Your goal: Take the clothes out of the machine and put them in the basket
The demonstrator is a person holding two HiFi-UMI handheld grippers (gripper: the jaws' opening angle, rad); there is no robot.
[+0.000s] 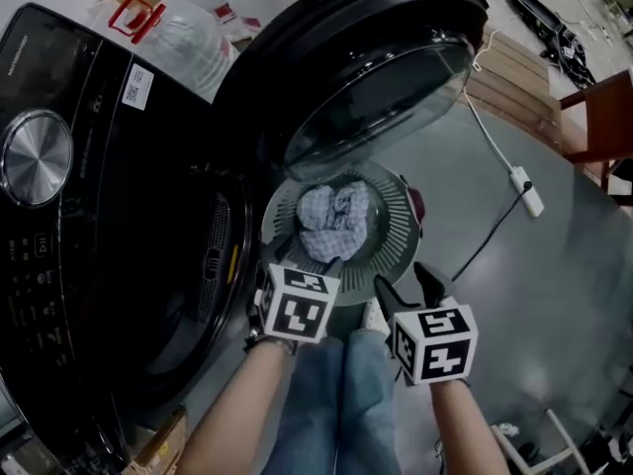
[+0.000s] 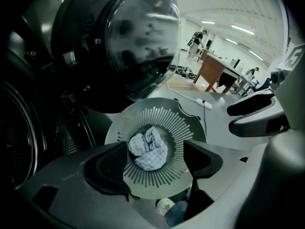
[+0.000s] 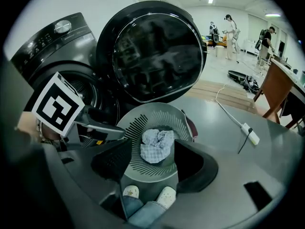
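Nearest the head camera are the person's legs in jeans, with two light shoes just beside the near rim of the basket. Above them, the left gripper and right gripper are side by side, both pointing steeply down at the basket. Each carries a marker cube. The left fingers stand well apart with nothing between them. The right fingers are also parted and empty.

Below the fingertips, a round grey basket with slotted walls sits on the grey floor. A crumpled checked cloth lies in the middle of its bottom, clear of both grippers.

To the left of the basket is a black front-loading washing machine with a dark drum opening and a silver dial. Its round door is swung wide open. In the head view the door overhangs the far rim of the basket and hides the floor behind it. Clear plastic bags lie on top of the machine.

To the right, a white power strip and its cable lie on the floor, apart from the basket. Farther off are flat wooden boards and a brown table. People stand at the far end of the room.
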